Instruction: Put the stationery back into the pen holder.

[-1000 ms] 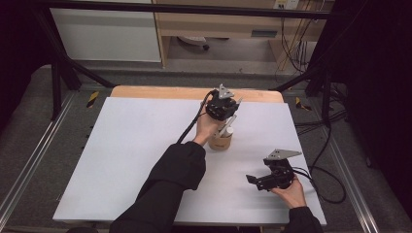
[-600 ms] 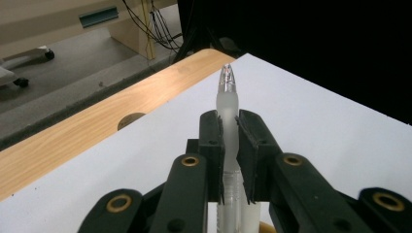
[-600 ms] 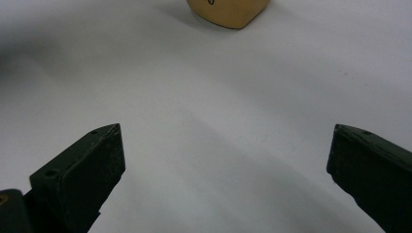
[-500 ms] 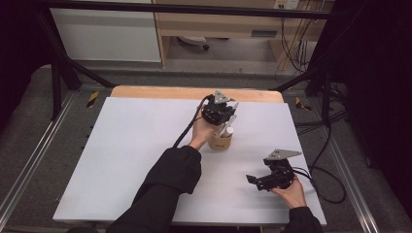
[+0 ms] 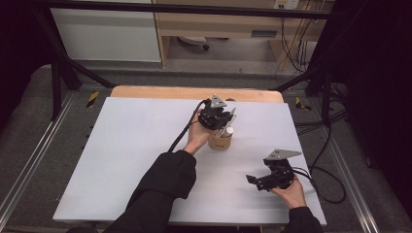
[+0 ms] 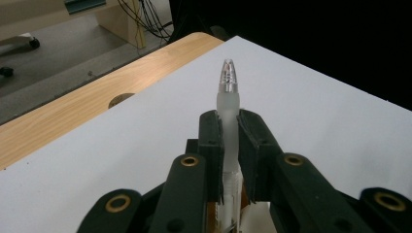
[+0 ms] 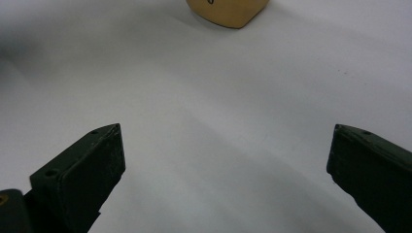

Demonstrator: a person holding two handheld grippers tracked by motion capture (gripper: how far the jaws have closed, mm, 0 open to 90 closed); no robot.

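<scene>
My left gripper (image 5: 219,118) hovers over a small tan wooden cup (image 5: 220,142) at the table's far middle. It is shut on a frosted white pen (image 6: 228,99). In the left gripper view the pen's clear tip sticks out past the jaws. In the high view the pen's white end (image 5: 229,130) sits just above the cup's mouth. My right gripper (image 5: 253,180) rests low near the front right of the table, open, with nothing between its widely spread jaws. Its own view shows the cup's base (image 7: 227,12) farther off on the white surface.
A white sheet (image 5: 126,160) covers the table, leaving a wooden strip (image 5: 160,92) along the far edge, with a round hole (image 6: 121,100) in it. Black cables (image 5: 320,160) trail off the right side. A black frame and cabinets stand beyond the table.
My left gripper with the pen has shifted slightly toward me and down, closer to the cup. The right gripper has stayed where it was.
</scene>
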